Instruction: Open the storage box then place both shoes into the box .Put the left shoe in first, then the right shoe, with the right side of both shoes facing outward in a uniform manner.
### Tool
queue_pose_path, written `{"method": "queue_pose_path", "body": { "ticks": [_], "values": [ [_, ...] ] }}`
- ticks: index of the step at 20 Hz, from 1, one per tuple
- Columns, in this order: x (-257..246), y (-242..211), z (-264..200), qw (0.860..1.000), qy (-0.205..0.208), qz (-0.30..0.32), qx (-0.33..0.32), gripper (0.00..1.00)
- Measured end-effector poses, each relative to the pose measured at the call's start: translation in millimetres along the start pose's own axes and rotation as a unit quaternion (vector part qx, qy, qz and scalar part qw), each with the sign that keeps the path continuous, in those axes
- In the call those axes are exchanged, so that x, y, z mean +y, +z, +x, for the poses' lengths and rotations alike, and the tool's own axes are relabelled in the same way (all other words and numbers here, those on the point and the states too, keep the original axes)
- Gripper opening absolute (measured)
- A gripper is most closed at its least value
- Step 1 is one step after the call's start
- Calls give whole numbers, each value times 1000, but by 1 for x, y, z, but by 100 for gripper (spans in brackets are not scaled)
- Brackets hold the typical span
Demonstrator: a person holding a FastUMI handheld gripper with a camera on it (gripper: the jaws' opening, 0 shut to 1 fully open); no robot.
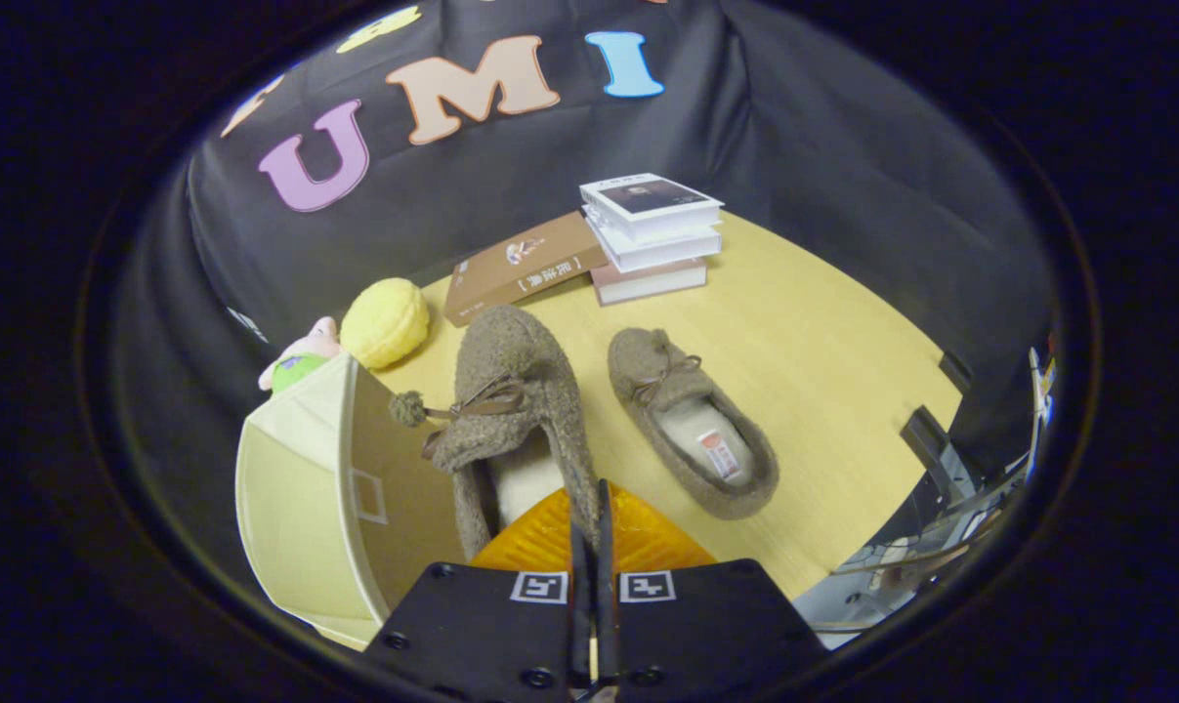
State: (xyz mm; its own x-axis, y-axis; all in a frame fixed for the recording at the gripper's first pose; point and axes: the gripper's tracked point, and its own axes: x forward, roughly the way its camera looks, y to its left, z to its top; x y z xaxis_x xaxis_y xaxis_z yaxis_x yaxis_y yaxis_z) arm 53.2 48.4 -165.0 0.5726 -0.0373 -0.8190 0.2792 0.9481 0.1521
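Note:
My gripper [589,532] is shut on the side wall of a fuzzy brown shoe [516,391], pinching its rim near the heel. This shoe has a bow and a pompom, points away from me and hangs close beside the cream storage box [291,488]. The box stands to the left of the fingers with its tan inside [403,478] facing the shoe. The second matching shoe [692,425] lies flat on the yellow table [823,342], just right of the held one, its pale insole showing.
Beyond the shoes are a stack of books [652,234] and a brown book [521,268] lying flat. A yellow plush ball [386,322] and a pink and green toy [301,361] sit behind the box. Black clamps [926,434] mark the table's right edge.

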Motion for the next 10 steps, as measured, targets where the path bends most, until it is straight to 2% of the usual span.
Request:
{"method": "queue_pose_path", "body": {
  "ticks": [7,10],
  "values": [
    [11,16,-23,999,-12,-41,-13,6],
    [35,27,-27,999,13,-44,-21,6]
  ]
}}
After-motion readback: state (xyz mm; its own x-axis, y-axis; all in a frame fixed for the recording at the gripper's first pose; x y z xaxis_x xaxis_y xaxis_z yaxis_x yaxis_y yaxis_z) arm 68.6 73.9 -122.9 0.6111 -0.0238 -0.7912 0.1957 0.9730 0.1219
